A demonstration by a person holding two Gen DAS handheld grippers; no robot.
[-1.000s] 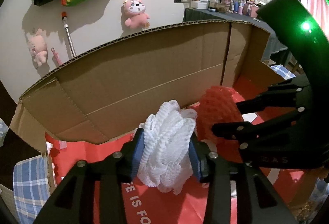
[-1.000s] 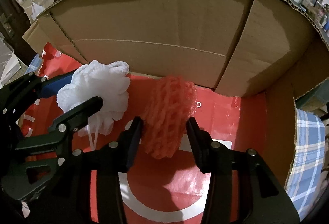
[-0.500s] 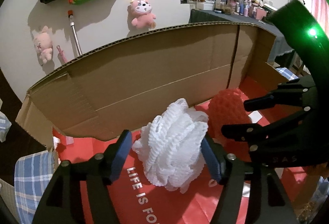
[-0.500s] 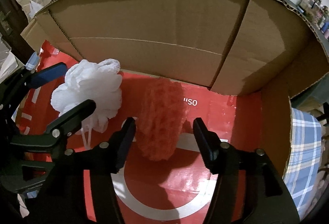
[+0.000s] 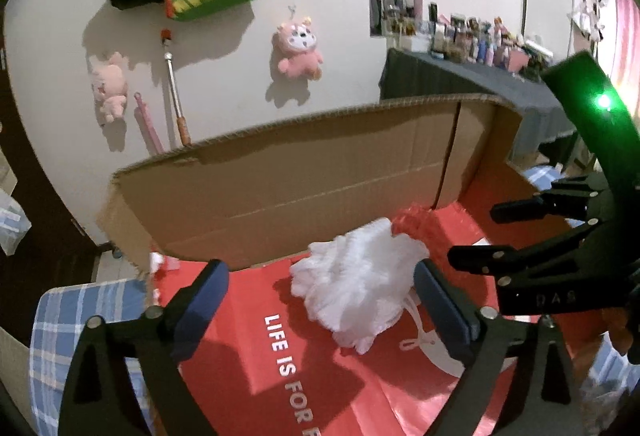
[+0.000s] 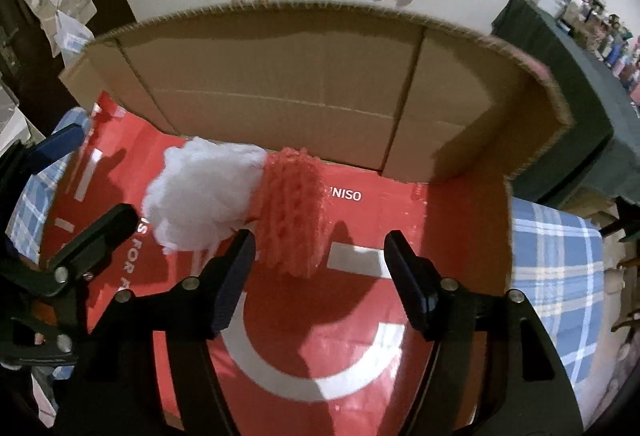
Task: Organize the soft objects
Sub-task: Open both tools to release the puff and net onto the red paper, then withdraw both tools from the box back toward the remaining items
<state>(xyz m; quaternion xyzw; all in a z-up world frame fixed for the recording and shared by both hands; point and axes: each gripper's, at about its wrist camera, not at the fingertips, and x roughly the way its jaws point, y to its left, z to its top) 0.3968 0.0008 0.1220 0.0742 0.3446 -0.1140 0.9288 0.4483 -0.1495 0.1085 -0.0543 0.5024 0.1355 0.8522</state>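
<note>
Here, inside a cardboard box [image 6: 280, 96] lined with a red printed bag [image 6: 320, 336], two mesh bath sponges lie side by side and touching, each just released. The left claw [image 5: 320, 300] stands wide apart, its jaws having just been opening; the white bath sponge [image 5: 356, 288] sits between its blue-padded fingers [image 5: 440, 308], close against the right-hand pad and clear of the left-hand one, resting on the bag near the lettering "LIFE IS FOR". The right claw [image 6: 320, 276] has likewise just been opening and grips nothing; the red bath sponge [image 6: 292, 212] lies just ahead of its tips, nearer the left-hand finger, with the white one directly to that sponge's left. From the left wrist view the right claw shows as a black frame at the right of the box, the red sponge partly hidden behind the white one. Beyond the box's far wall, a pink plush toy [image 5: 298, 50] hangs on the white wall, and blue plaid cloth [image 6: 560, 268] shows beside the box.
</note>
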